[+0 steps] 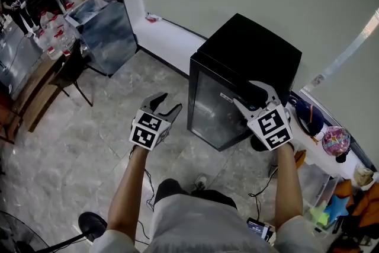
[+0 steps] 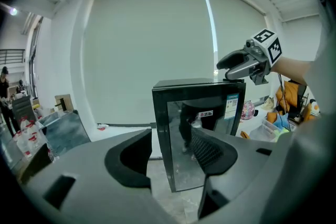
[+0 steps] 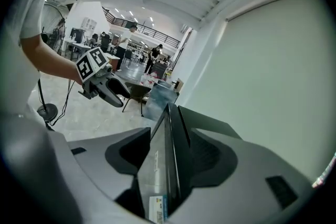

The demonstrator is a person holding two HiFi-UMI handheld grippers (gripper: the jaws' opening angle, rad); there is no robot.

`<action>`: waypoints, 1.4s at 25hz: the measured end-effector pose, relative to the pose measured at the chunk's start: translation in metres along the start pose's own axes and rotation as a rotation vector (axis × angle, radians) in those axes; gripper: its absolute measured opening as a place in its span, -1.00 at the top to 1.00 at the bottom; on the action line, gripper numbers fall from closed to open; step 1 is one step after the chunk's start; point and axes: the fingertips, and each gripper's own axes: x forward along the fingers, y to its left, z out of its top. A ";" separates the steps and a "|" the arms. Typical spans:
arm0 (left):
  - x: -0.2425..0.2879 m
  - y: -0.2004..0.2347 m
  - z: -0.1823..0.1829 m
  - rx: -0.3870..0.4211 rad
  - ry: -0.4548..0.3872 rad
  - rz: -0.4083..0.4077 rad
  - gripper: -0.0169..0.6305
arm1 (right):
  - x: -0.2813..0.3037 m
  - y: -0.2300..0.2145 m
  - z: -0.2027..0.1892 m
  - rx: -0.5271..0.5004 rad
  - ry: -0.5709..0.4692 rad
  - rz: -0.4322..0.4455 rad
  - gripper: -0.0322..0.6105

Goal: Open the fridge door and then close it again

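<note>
A small black fridge with a glass door stands on the floor against the wall. My right gripper is at the door's top right corner. Its jaws are apart and straddle the door's top edge, one finger before the glass and the other over the cabinet top. A narrow dark seam runs between door and cabinet; I cannot tell whether the door is ajar. My left gripper hangs open and empty in the air, left of the fridge front. It also shows as the left gripper.
A metal-sided cabinet stands at the back left, with a dark chair and several water bottles beside it. A low shelf with bags and toys runs along the right wall. Cables and a fan base lie near my feet.
</note>
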 end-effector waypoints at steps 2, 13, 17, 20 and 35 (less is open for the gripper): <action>0.019 0.008 -0.002 -0.003 0.017 -0.028 0.30 | 0.019 -0.004 -0.002 -0.017 0.024 0.019 0.17; 0.120 0.053 -0.031 0.040 0.105 -0.317 0.30 | 0.094 -0.009 -0.014 -0.044 0.235 0.044 0.17; 0.150 0.063 -0.044 0.046 0.135 -0.413 0.31 | 0.110 -0.014 -0.017 -0.011 0.291 0.027 0.17; 0.170 0.061 -0.054 0.073 0.178 -0.483 0.32 | 0.111 -0.018 -0.023 0.026 0.321 0.016 0.16; 0.204 0.045 -0.066 0.131 0.192 -0.678 0.39 | 0.118 -0.017 -0.022 0.084 0.321 -0.055 0.22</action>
